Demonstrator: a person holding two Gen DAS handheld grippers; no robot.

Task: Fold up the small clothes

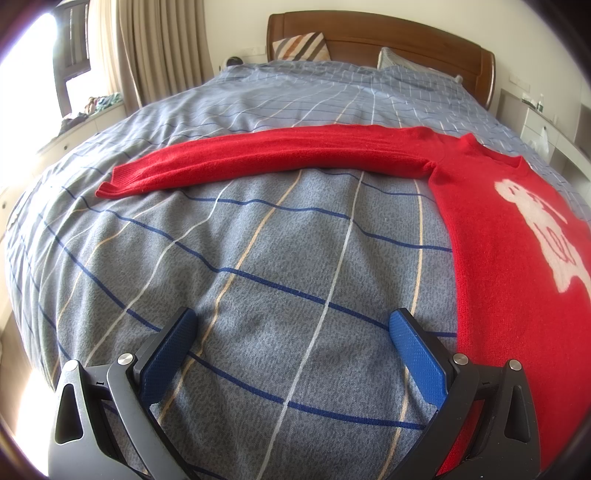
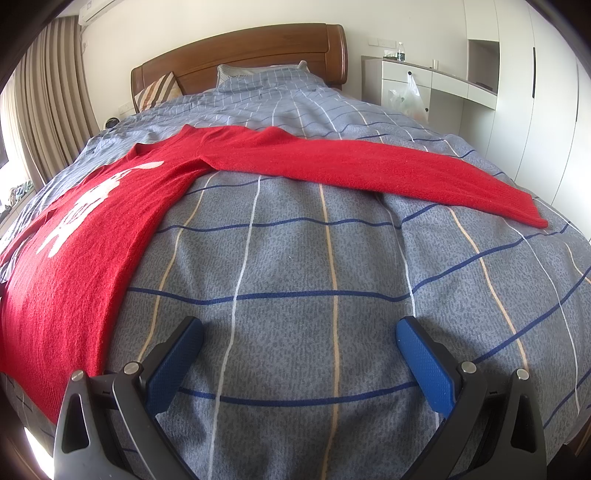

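In the left wrist view, the left gripper hangs low over the checked blue duvet. Its two blue fingers are spread wide apart and hold nothing. A red sweater lies flat on the bed to the right, just beside the right finger. It has a white animal picture on the front. One long sleeve stretches far out to the left, and its cuff lies at the far left. Behind are a wooden headboard and a striped pillow.

In the right wrist view, the right gripper also hangs over the duvet, spread wide and holding nothing. Here the sweater's body lies to the left, near the left finger. The other sleeve reaches out to the right, and its cuff ends near the bed's right side. A white desk stands far off to the right.

The sweater looks flat and not folded yet, so I think the first fold comes now. A good way may be to take each sleeve near its cuff, pinching only the red knit and not the duvet under it. Then lift a little and lay each sleeve straight across the body. Soft knit stretches and sags, so slow moves should keep it smooth.
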